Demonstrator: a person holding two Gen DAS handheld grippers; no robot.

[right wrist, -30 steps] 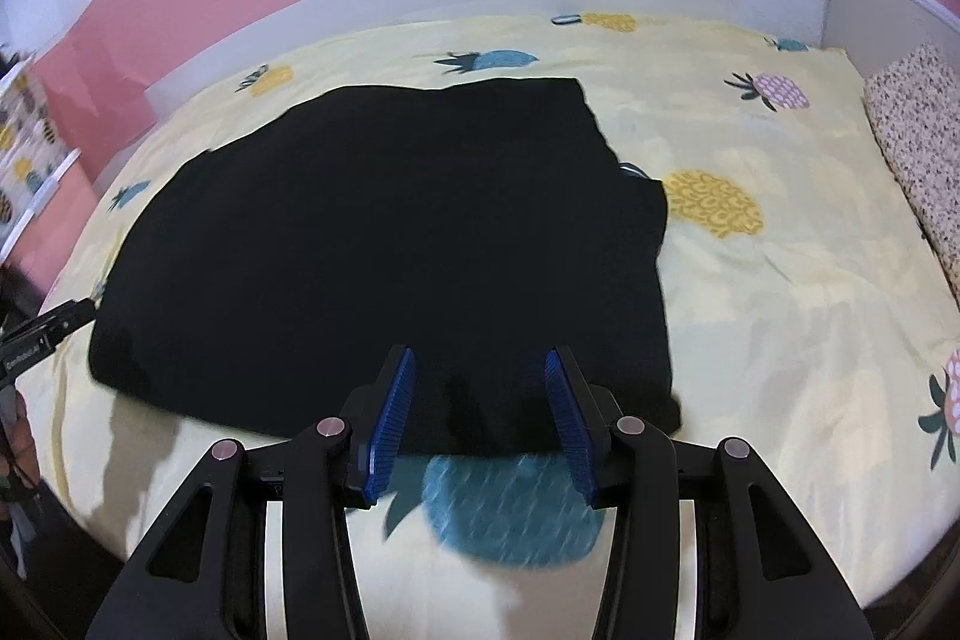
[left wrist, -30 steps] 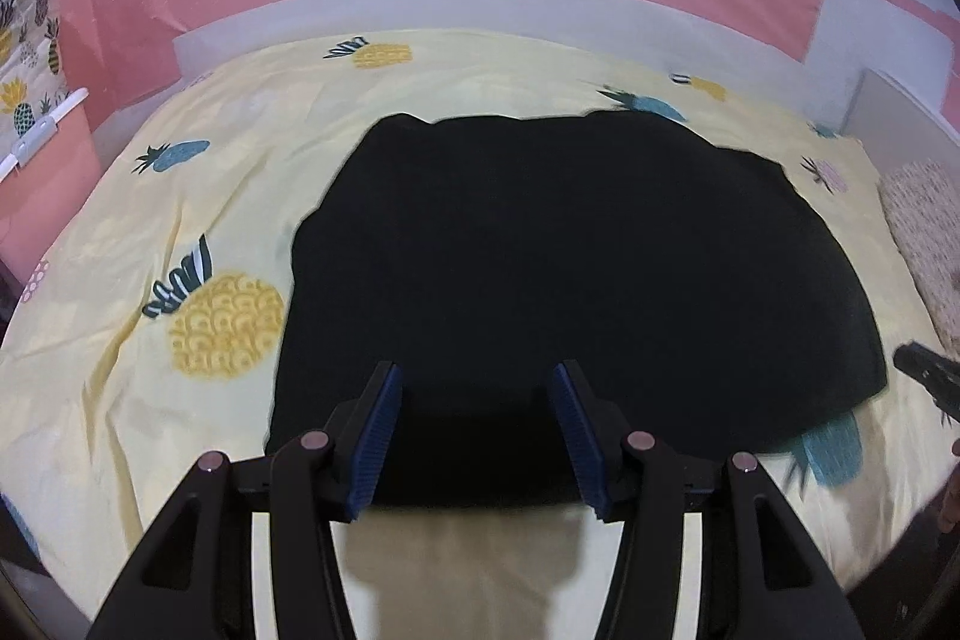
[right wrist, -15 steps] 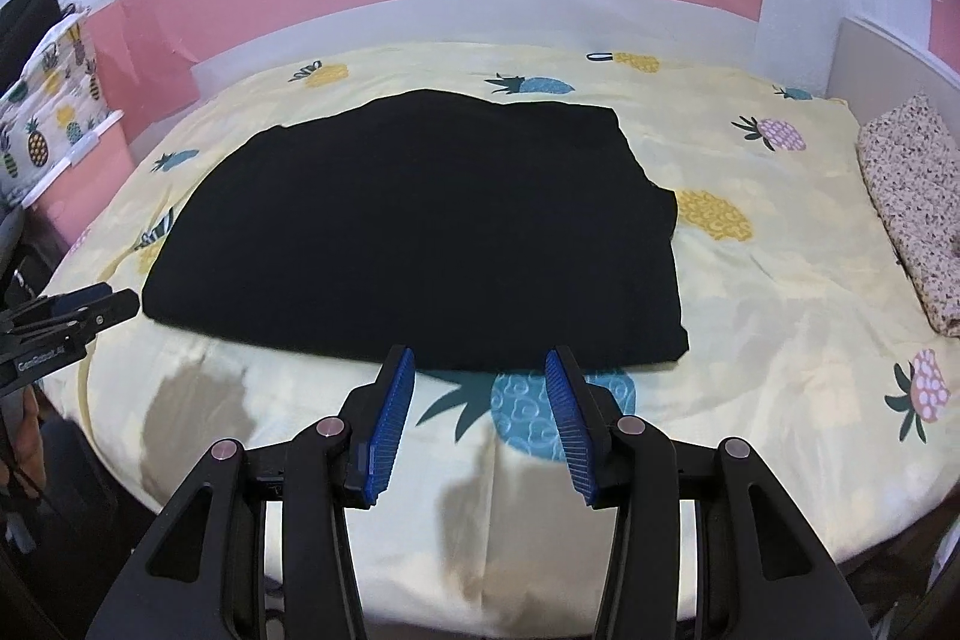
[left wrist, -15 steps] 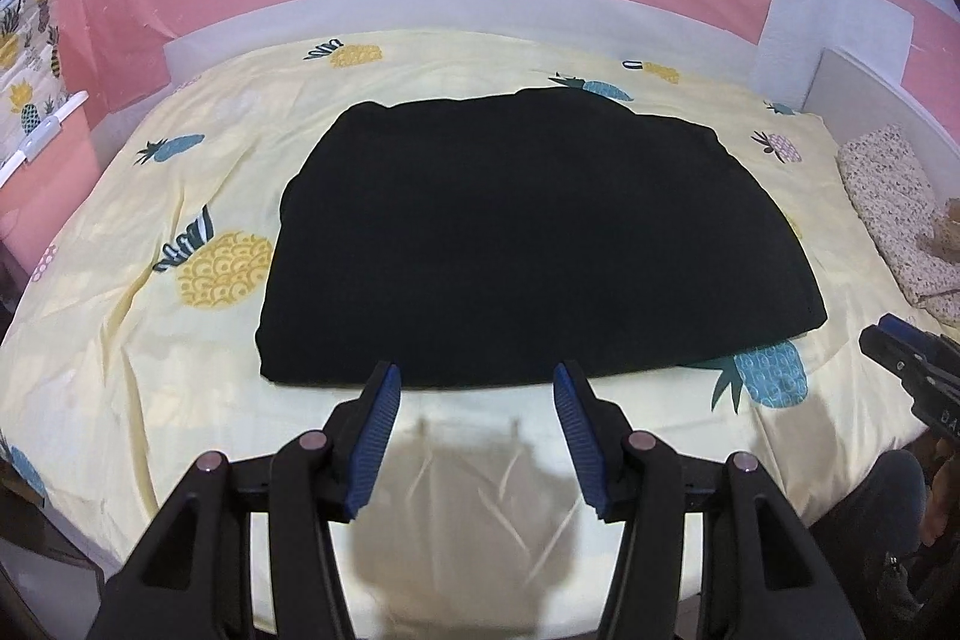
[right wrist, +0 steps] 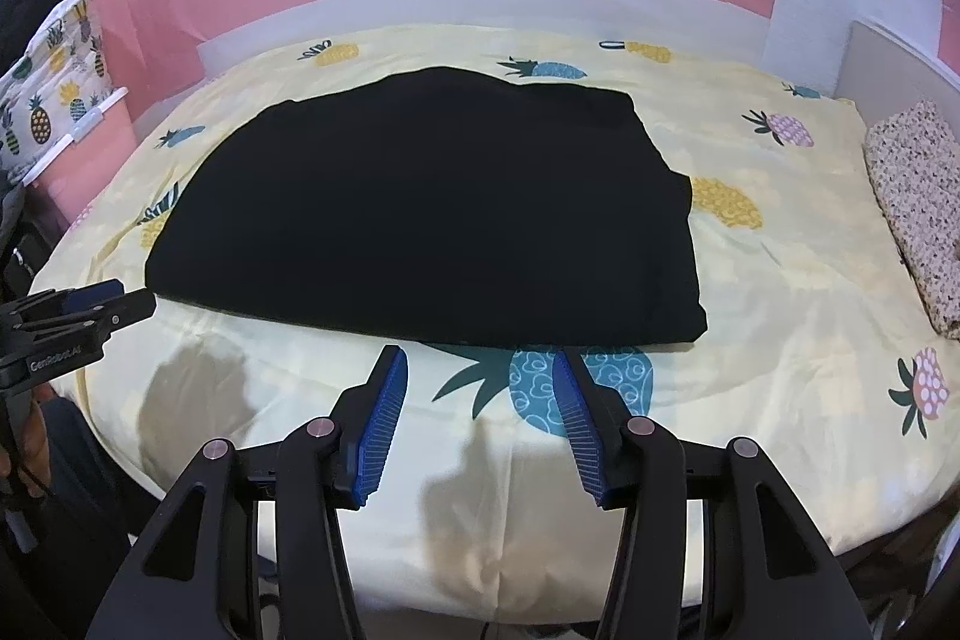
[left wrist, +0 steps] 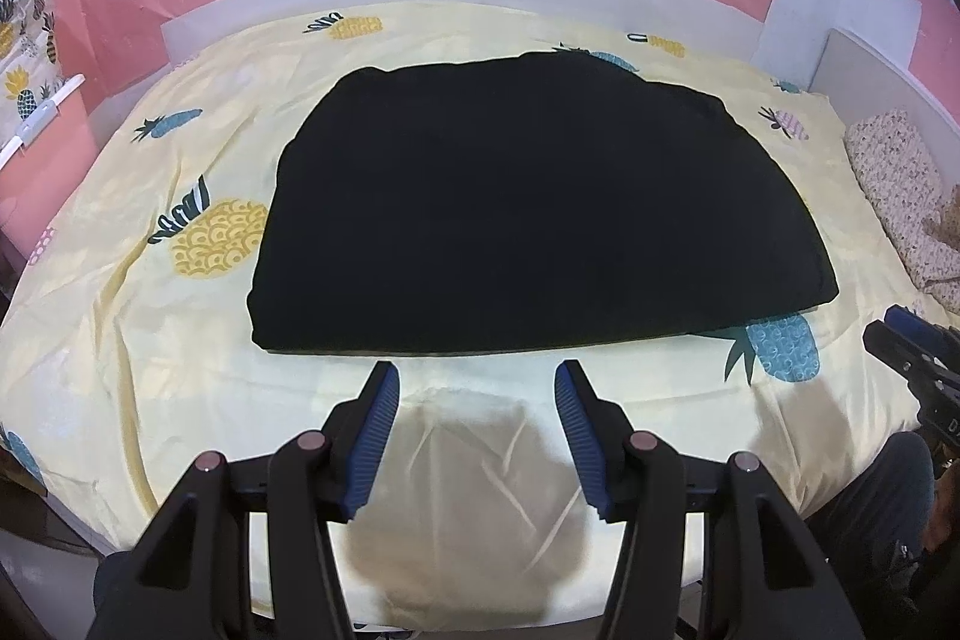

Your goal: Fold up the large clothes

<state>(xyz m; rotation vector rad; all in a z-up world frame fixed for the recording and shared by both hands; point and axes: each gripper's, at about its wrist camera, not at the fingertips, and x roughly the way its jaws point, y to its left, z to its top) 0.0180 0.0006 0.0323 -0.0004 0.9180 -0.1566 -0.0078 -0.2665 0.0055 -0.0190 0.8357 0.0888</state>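
A large black garment point(left wrist: 528, 214) lies folded flat in the middle of the bed; it also shows in the right wrist view point(right wrist: 432, 220). My left gripper point(left wrist: 477, 385) is open and empty, just short of the garment's near edge. My right gripper point(right wrist: 480, 370) is open and empty, just short of the near edge toward the garment's right corner. The right gripper's tip shows at the right edge of the left wrist view point(left wrist: 912, 346). The left gripper shows at the left edge of the right wrist view point(right wrist: 90, 310).
The bed has a yellow pineapple-print sheet point(left wrist: 150, 340) point(right wrist: 780, 280). A speckled pillow point(right wrist: 912, 202) lies at the right side by the headboard. A pink wall runs behind the bed. A pineapple-print cloth hangs at the far left point(right wrist: 54, 70).
Both grippers have pulled back from over the garment toward the bed's near edge. The garment now lies wholly ahead of both, still and flat.
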